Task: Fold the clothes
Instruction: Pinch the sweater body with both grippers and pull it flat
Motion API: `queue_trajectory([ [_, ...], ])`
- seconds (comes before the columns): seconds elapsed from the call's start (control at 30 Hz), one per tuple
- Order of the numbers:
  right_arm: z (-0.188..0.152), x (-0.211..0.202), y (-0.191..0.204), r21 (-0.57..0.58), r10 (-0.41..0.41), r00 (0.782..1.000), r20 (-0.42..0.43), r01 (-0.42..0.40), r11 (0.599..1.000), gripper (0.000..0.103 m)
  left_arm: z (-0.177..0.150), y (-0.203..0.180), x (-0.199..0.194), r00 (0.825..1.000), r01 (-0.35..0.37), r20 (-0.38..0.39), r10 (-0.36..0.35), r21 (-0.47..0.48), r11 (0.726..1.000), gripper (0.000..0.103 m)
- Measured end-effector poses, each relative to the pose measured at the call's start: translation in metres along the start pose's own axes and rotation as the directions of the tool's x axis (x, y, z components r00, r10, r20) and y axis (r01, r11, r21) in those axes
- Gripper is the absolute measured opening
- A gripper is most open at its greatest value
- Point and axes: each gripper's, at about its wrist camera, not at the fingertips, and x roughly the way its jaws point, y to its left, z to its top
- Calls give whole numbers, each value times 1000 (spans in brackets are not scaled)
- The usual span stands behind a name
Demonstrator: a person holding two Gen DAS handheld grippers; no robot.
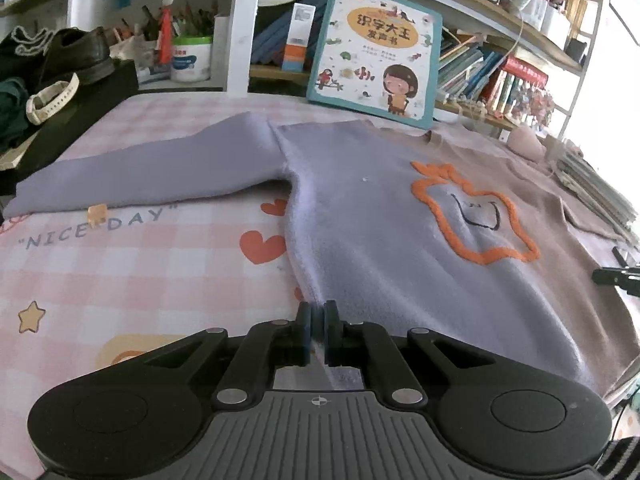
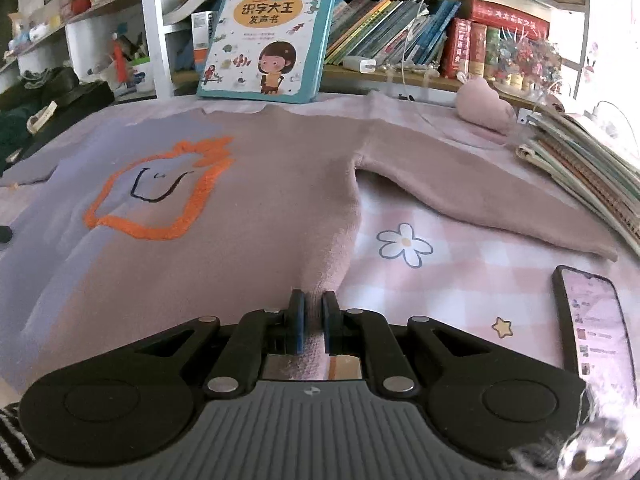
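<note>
Left wrist view shows me my left gripper [image 1: 318, 316] clenched on the lavender hem corner of the sweater [image 1: 360, 216], which spreads flat ahead of it on the checked sheet [image 1: 120, 264], one sleeve reaching off to the left. On the right wrist view, my right gripper [image 2: 313, 308] is pinching the pink hem corner, a phone [image 2: 592, 320] lying just to its right.

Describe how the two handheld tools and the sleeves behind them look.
Both tools, left tool and right tool, match: black linkage arms with silver pivot pins, blue pads, a ribbed grey base flanked by round black discs. A black-and-white striped sleeve shows at the corner.
</note>
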Motion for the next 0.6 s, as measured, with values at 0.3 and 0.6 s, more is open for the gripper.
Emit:
queue_trajectory([
  [0.3,6,16,4,-38,-51,998,42,53,998,9,8,4,10,1000,23,9,-23,-13,1000,5],
  [0.6,0,3,3,-52,-24,1000,0,24,998,9,5,7,6,999,37,5,-37,-31,999,5],
])
